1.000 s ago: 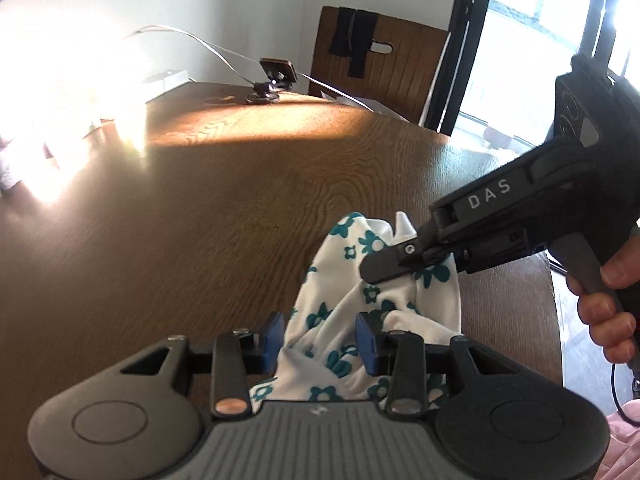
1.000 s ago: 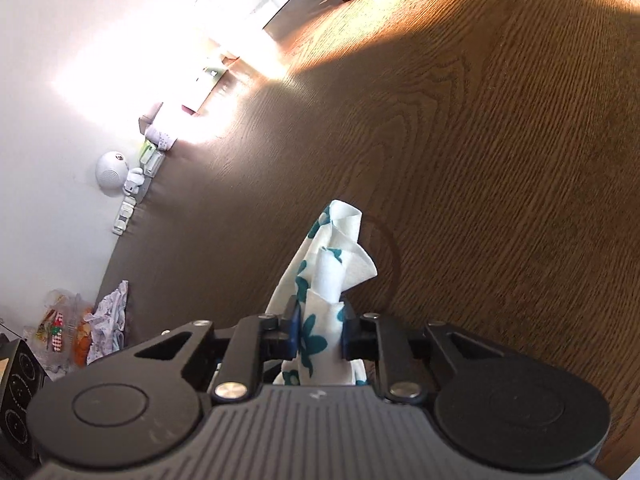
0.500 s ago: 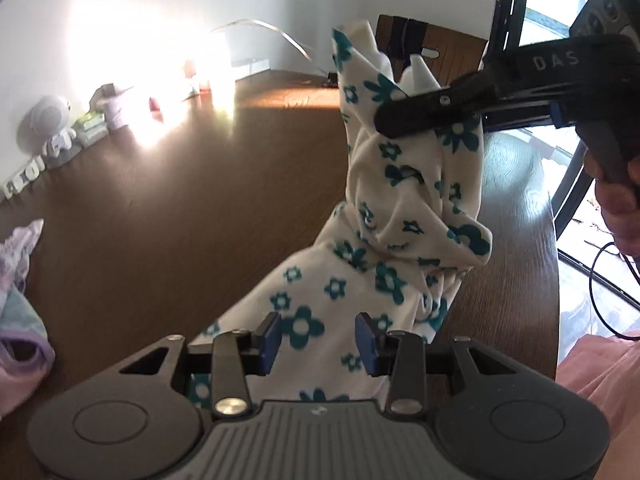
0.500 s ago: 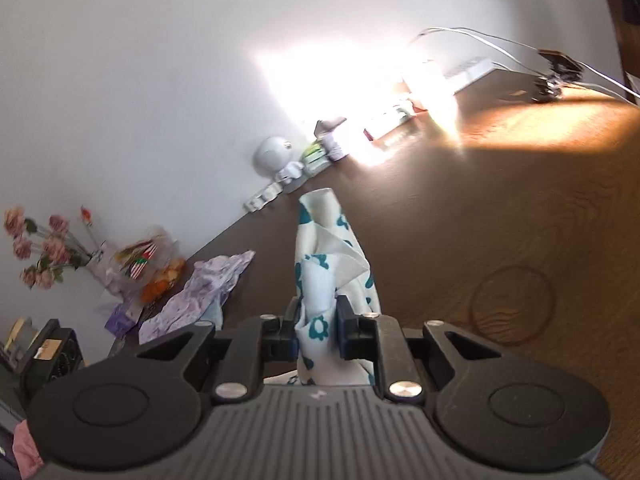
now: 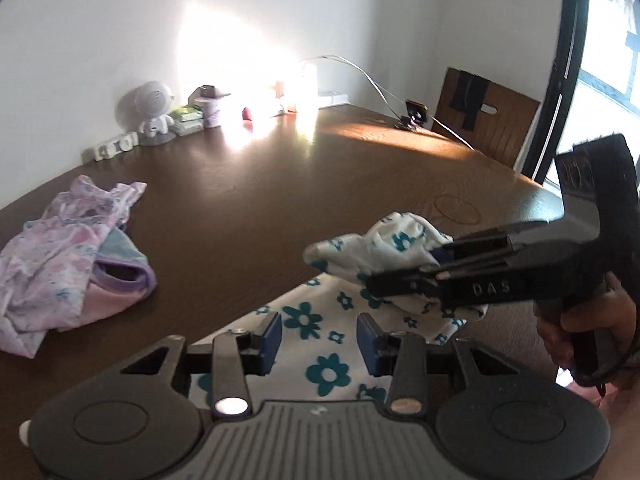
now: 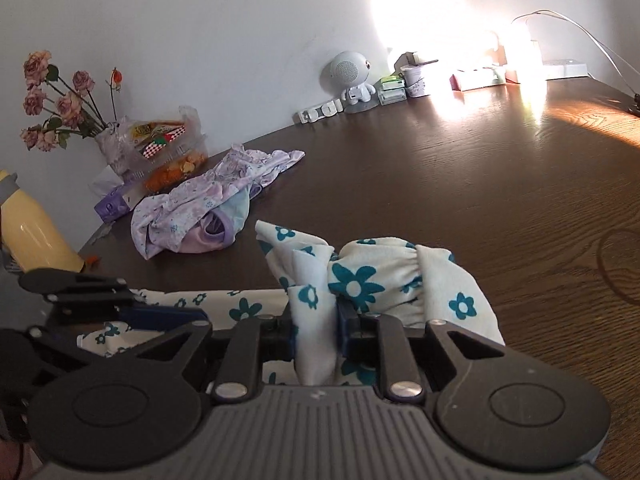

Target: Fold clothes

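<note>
Right gripper (image 6: 316, 336), jaws opening, pinches the floral garment (image 6: 372, 276); left gripper (image 5: 319, 336) gapes over it

A dark wooden table (image 6: 460, 184) is shown. A crumpled lilac garment (image 6: 200, 204) and a white figurine (image 6: 354, 80) are supported on it.
</note>
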`<state>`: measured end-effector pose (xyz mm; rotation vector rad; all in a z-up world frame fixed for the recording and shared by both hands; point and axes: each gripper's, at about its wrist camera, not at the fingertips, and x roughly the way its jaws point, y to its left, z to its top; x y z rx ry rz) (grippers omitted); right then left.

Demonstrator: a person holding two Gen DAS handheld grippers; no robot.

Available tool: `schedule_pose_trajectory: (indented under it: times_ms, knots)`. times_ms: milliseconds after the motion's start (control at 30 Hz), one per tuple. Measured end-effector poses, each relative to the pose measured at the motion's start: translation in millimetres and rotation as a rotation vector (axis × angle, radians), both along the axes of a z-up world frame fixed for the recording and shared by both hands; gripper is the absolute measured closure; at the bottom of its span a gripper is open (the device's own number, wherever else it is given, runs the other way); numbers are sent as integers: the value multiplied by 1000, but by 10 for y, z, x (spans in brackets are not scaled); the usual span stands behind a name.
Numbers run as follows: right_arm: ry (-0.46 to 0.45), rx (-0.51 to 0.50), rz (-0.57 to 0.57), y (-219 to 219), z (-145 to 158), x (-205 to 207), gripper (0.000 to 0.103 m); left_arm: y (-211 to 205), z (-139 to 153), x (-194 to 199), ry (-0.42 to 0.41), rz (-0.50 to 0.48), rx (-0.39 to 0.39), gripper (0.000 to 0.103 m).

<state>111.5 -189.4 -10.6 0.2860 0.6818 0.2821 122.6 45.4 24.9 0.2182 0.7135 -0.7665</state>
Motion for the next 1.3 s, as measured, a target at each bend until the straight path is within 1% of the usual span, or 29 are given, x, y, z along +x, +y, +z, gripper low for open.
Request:
schedule_pose_trajectory:
  times_ms: [33, 67, 133, 167, 200, 233, 267, 333, 433, 533, 600, 667, 700, 767, 800, 833, 867, 900, 933, 1000, 1033, 1133, 1233, 1300]
  knots:
    - [-10, -6, 16, 27, 5, -21, 69, 47, 65, 18, -4, 23, -25, 63]
    - [-22, -11, 32, 56, 12, -44, 65, 83, 114, 38, -6, 44, -52, 63]
    - [-44, -10, 62, 104, 18, -79, 46, 68, 212, 116, -7, 64, -103, 63]
    - [-56, -12, 82, 129, 19, -91, 41, 60, 262, 156, -7, 75, -129, 63]
    - [-68, -15, 98, 153, 17, -101, 34, 9, 282, 198, -4, 66, -141, 64]
    - [-78, -20, 116, 170, 14, -119, 29, -69, 291, 210, -2, 53, -142, 65]
    - [-89, -25, 135, 185, 11, -140, 27, -147, 299, 222, 0, 40, -142, 65]
    - [-112, -27, 173, 201, 8, -187, 20, -341, 279, 258, 8, -6, -133, 65]
    - [-151, 7, 207, 137, 62, -279, 15, -598, 255, 245, 1, -45, -93, 66]
    - [-177, 52, 216, -19, 178, -383, 10, -699, 177, 248, 7, -49, -70, 67]
    - [-189, 94, 217, -206, 284, -491, 10, -707, 100, 261, 13, -32, -48, 71]
    - [-207, 122, 210, -408, 387, -613, 10, -682, 37, 275, 24, -15, -37, 71]
    - [-218, 118, 199, -504, 432, -671, 11, -653, -3, 289, 31, -2, -31, 71]
    - [-219, 54, 168, -633, 456, -712, 18, -613, -57, 301, 36, 26, -18, 71]
    - [-219, 19, 152, -694, 464, -728, 31, -576, -69, 304, 39, 44, -16, 71]
    - [-212, -8, 143, -737, 440, -710, 48, -538, -57, 284, 36, 56, -21, 71]
    - [-199, -17, 147, -765, 393, -656, 53, -500, -45, 265, 34, 68, -27, 71]
    - [-183, -21, 153, -790, 342, -595, 64, -461, -33, 245, 31, 80, -32, 70]
    - [-165, -22, 164, -790, 284, -538, 72, -424, -5, 207, 20, 92, -34, 70]
    - [-134, -25, 194, -755, 171, -434, 79, -372, 59, 133, 1, 105, -37, 70]
    - [-129, -37, 213, -708, 128, -404, 81, -359, 83, 85, -5, 104, -40, 70]
    - [-141, -98, 277, -471, 40, -380, 81, -380, 118, -16, -10, 81, -41, 70]
    - [-167, -174, 330, -265, -15, -427, 81, -508, 87, -26, 1, 33, -33, 70]
    - [-184, -207, 350, -191, -42, -483, 81, -624, 38, -10, 15, 0, -22, 71]
